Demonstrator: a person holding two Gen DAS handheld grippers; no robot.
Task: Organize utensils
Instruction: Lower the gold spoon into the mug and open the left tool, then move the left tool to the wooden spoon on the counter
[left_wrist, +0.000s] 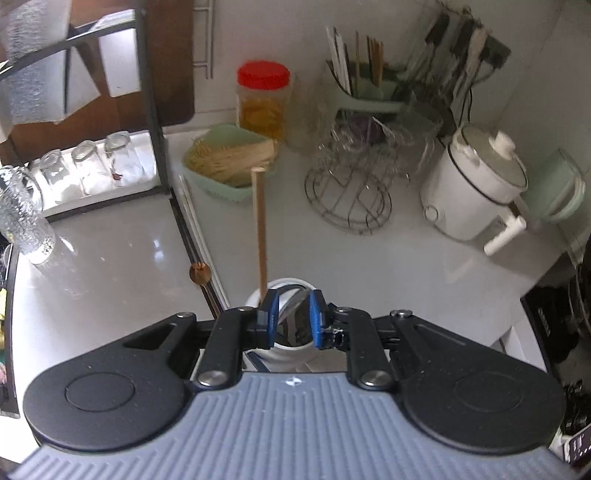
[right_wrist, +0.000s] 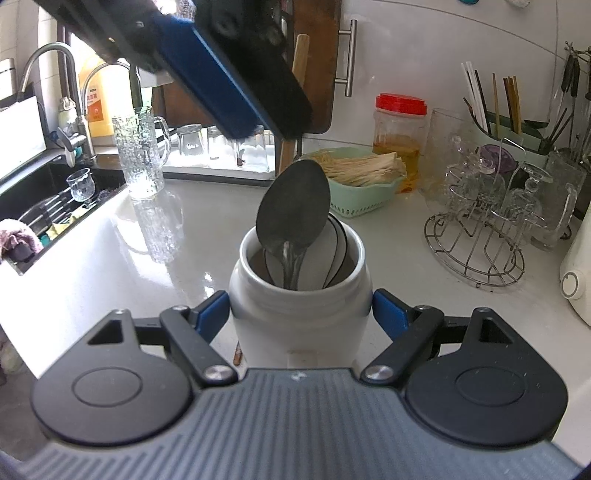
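The white jar (right_wrist: 299, 295) is standing upright on the countertop (right_wrist: 110, 258), holding a metal spoon (right_wrist: 293, 210) bowl-up, its long axis leaning slightly toward the back wall; a wooden stick (left_wrist: 260, 229) is rising near-vertically beside it. The right gripper (right_wrist: 301, 310) is clamping the jar's sides. The left gripper (left_wrist: 291, 314) is hovering over the jar mouth, jaws slightly apart, gripping nothing. Good practice: the right gripper should be steadying the jar while the left lifts straight up, clear of both handles.
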